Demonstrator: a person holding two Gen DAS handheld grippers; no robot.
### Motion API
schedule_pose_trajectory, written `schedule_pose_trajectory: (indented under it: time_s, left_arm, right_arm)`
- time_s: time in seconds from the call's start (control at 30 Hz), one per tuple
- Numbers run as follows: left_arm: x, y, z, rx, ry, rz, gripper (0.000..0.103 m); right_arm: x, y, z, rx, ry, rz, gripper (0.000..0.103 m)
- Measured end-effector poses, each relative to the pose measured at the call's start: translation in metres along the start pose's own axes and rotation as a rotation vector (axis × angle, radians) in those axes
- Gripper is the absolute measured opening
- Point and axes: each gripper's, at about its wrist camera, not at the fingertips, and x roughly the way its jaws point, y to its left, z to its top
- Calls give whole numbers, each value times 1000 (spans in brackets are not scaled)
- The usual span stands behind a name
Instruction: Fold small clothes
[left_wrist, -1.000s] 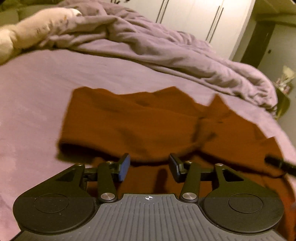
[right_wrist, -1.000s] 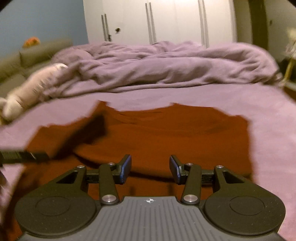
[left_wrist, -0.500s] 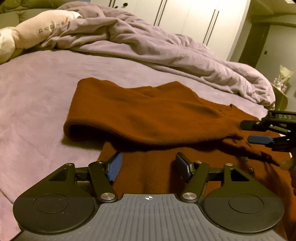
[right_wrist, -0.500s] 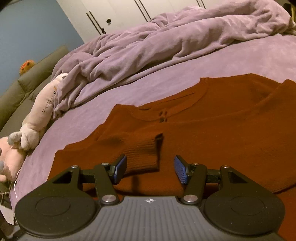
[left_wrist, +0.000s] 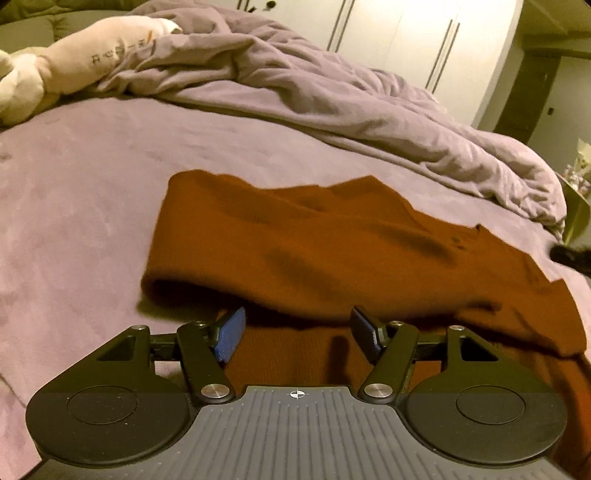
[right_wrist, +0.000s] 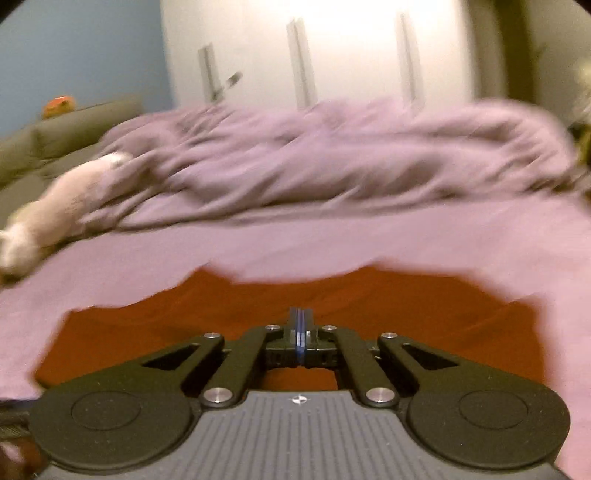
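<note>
A rust-brown knit sweater (left_wrist: 314, 251) lies on the purple bed, its upper layer folded over a lower one. My left gripper (left_wrist: 297, 325) hovers low over the near edge of that fold, open, with nothing between its blue pads. In the blurred right wrist view the sweater (right_wrist: 406, 314) spreads out flat ahead. My right gripper (right_wrist: 301, 321) is above its near part, shut, pads pressed together with no cloth between them. A dark blurred piece at the right edge of the left wrist view may be the right gripper (left_wrist: 570, 254).
A crumpled purple duvet (left_wrist: 332, 99) is heaped across the far side of the bed. A pale plush toy (left_wrist: 74, 62) lies at the far left. White wardrobe doors (right_wrist: 332, 55) stand behind, and a green sofa (right_wrist: 55, 144) is at the left.
My right gripper snapped shut and pulled back from the sweater's right side to the edge of the left view. My left gripper's jaws opened wider than a second ago. A sleeve now lies folded flat.
</note>
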Motion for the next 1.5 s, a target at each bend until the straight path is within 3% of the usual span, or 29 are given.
schedule_pose_trajectory:
  time_s: [0.07, 0.2, 0.23, 0.27, 0.33, 0.5, 0.6, 0.67, 0.73, 0.87, 0.93, 1.07, 1.13, 1.2, 1.33, 1.4, 1.43, 1.5]
  left_arm:
    - [3, -3, 2, -8, -1, 5, 69]
    - [9, -8, -1, -49, 26, 6, 69]
    - [9, -8, -2, -48, 32, 8, 69]
    - [9, -9, -4, -38, 35, 15, 69]
    - [7, -9, -4, -7, 37, 34, 69]
    - [6, 5, 0, -16, 30, 49, 69]
    - [7, 10, 0, -35, 24, 29, 70]
    - [6, 7, -2, -16, 20, 30, 70]
    - [5, 4, -5, 9, 19, 34, 72]
    - [2, 3, -5, 24, 20, 34, 72]
    - [0, 5, -2, 8, 18, 40, 73]
    - [1, 7, 4, -3, 6, 79, 77]
    - [6, 8, 6, -31, 21, 70, 76]
    - [10, 7, 7, -58, 36, 54, 76]
    - [10, -4, 6, -18, 34, 54, 76]
    - [10, -7, 7, 2, 33, 68, 76]
    - [11, -8, 8, 4, 36, 72, 76]
    - [12, -8, 10, -5, 42, 77, 76]
  right_arm:
    - [-6, -26, -2, 12, 19, -48, 0]
    - [9, -55, -15, 226, 188, 107, 4]
    - [12, -50, -19, 229, 199, 148, 15]
    - [16, -43, -22, 235, 210, 193, 36]
    - [28, -29, -25, 244, 235, 247, 51]
    - [57, -6, -28, 279, 308, 306, 48]
    - [62, -6, -28, 323, 318, 308, 39]
    - [63, -5, -26, 347, 316, 310, 22]
    - [70, 0, -23, 353, 317, 322, 13]
    - [59, 12, -14, 260, 255, 269, 6]
    - [42, 15, -4, 172, 176, 208, 5]
    - [5, -8, 9, 29, 33, -5, 5]
    - [-3, -26, 6, -25, 20, -114, 5]
    - [-3, -50, -1, -13, 51, -170, 6]
    - [1, -88, -16, 126, 153, -111, 12]
    - [2, -95, -21, 158, 159, -86, 21]
    - [3, -97, -23, 180, 154, -60, 32]
    - [8, -101, -27, 220, 159, -32, 40]
